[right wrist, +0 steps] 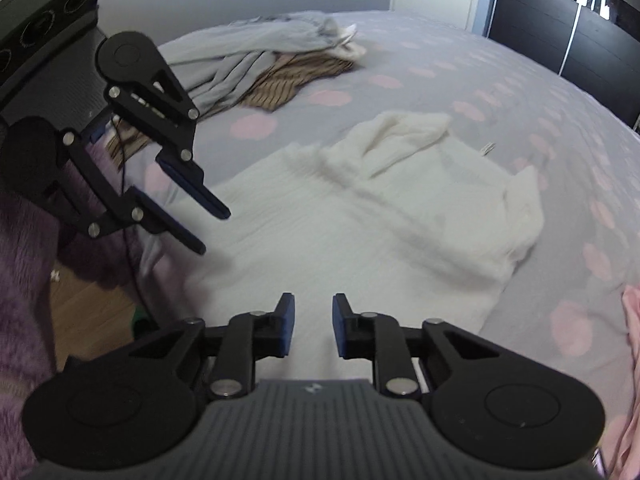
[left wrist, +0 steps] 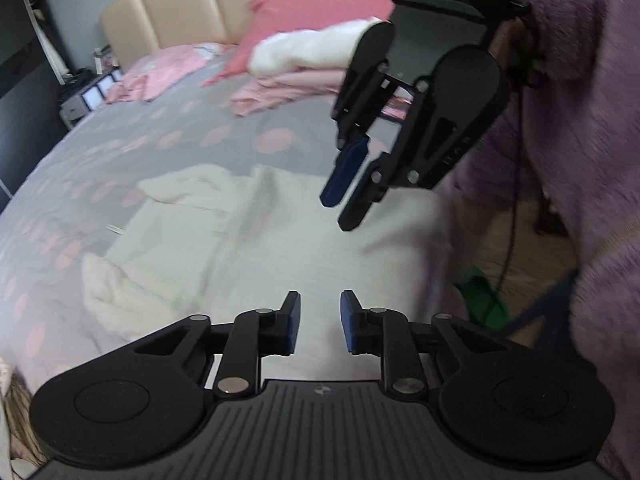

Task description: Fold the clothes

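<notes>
White sweater [right wrist: 380,216] on grey bedspread [right wrist: 460,80] (pink spots); beige headboard [left wrist: 192,8] behind.

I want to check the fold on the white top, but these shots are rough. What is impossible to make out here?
- white sweater: near hem, right wrist view, hidden behind the right gripper.
- Same sweater, left wrist view: knit and folds smeared by motion blur; near edge hidden behind the left gripper.
- pile of clothes, right wrist view: the left gripper's body covers its left end.
- folded stack, left wrist view: blurred, its right end hidden behind the right gripper.
</notes>
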Tool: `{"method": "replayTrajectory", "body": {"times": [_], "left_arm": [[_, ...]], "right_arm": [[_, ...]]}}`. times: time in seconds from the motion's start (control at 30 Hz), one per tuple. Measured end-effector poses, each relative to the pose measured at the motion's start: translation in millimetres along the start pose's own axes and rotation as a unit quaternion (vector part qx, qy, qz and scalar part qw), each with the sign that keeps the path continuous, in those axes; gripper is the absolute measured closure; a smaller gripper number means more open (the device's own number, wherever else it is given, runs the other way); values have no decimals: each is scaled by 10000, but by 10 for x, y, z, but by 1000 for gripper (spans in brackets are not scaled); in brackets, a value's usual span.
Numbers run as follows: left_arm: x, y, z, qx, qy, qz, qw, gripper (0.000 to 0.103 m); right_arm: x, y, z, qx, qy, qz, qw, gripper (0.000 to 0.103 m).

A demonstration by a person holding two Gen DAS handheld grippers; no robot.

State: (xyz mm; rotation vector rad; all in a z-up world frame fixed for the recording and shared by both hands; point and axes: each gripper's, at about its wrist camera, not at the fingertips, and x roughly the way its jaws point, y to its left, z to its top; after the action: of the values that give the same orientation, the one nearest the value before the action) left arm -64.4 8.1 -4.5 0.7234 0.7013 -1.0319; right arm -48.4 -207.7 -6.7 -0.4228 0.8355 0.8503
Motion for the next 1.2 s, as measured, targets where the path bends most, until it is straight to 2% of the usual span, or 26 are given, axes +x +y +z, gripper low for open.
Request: {"method": "replayTrajectory", "body": {"times": [0.1,0.2,0.3,0.43,0.53,0.7,0.77,0.83,0.9,1.0,1.1,1.2], "left_arm": [[109,-88,-97,-25,330,-98,9994,85],[266,-113,-188,-109,686,-128,9975,87],[491,47,-302,-508,991,-324,9933,87],[637,222,-383,-954,916,-588,9895,87],[681,286,-409,-1069,874,-688,9880,87],[600,208,-321,-1017,915,-576,9889,87],[523,208,-295,-1060,883,-574,9888,87],[410,266,-284,-1234,702,-558,9883,85],[318,347,-251,-1394,467,-453,9881,80],[262,503,-190,-1621,254,-156,9863,79],[366,654,-148,-1739,376,180,9839,79],[502,781,-109,-1814,471,413,9814,79]], "right_arm": [[81,70,-168,-5,310,12,9995,80],[256,48,-300,45,643,-172,9978,81],[390,-25,-374,244,809,-139,9963,82],[430,-21,-384,191,867,-120,9960,82],[428,-7,-370,130,899,-132,9958,82],[358,27,-356,78,880,-144,9960,80],[278,14,-327,163,799,-75,9966,75],[192,-15,-289,287,676,-32,9973,71],[138,-67,-236,388,491,-175,9979,70],[57,-145,-157,539,213,-388,9976,71],[115,-262,-92,688,161,-669,9953,82],[188,-438,-26,973,106,-892,9912,82]]}}
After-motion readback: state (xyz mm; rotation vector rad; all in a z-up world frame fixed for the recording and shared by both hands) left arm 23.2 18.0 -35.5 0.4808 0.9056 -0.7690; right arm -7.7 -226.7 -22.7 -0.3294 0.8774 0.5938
